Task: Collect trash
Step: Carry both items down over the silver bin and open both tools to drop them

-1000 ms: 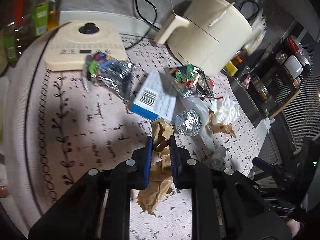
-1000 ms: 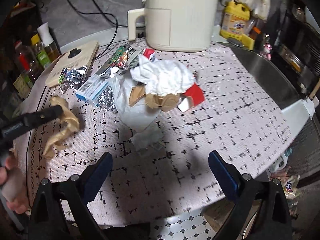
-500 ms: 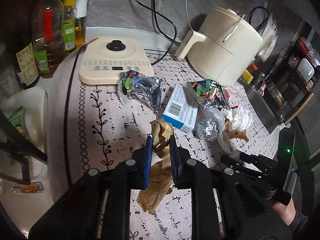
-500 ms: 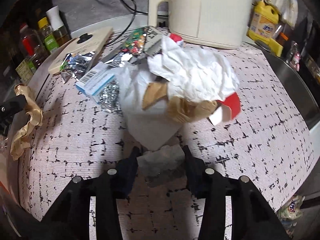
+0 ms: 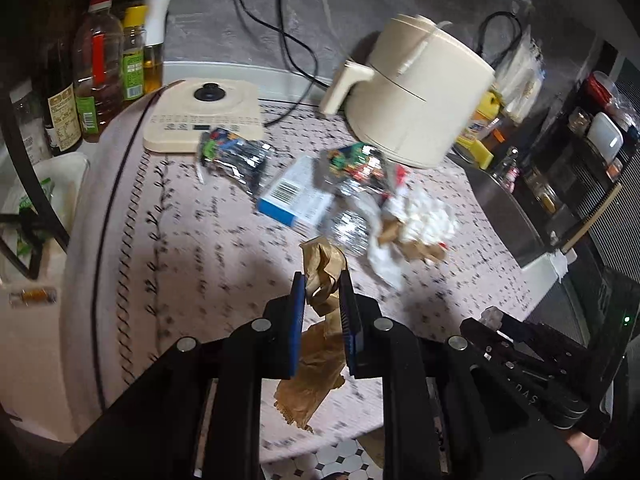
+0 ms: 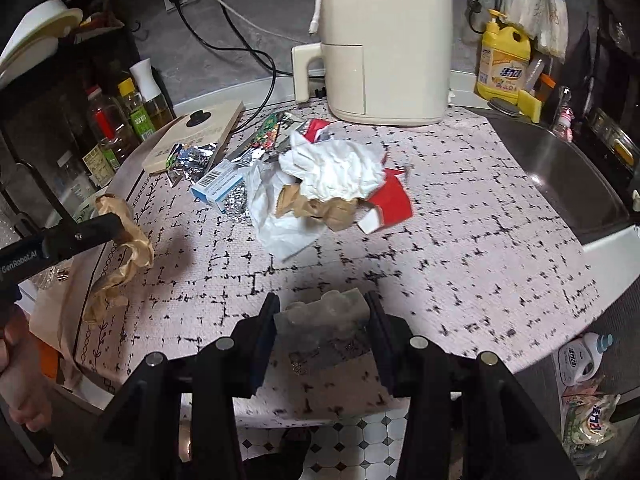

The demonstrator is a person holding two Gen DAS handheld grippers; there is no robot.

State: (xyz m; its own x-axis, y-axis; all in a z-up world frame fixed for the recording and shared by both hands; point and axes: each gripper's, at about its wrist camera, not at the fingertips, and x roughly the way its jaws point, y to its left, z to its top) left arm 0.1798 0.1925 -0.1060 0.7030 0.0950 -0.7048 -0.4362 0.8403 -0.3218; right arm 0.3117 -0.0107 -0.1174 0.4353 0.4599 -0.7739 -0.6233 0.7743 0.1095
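Brown paper point(image 5: 320, 280) hung clamped in the left gripper point(image 5: 322, 296), lifted off the table point(image 6: 480, 240). At lower centre, the right gripper point(image 6: 320, 312), wide open a second earlier, had closed on a plastic scrap point(image 6: 322, 308); both pieces seemed ready for binning, with the pile point(image 6: 332, 184) remaining mid-frame.

Left tongs point(image 5: 323, 280) pinched narrow, angled down; right tongs point(image 6: 320, 304) half-closed, gripping, angled down.
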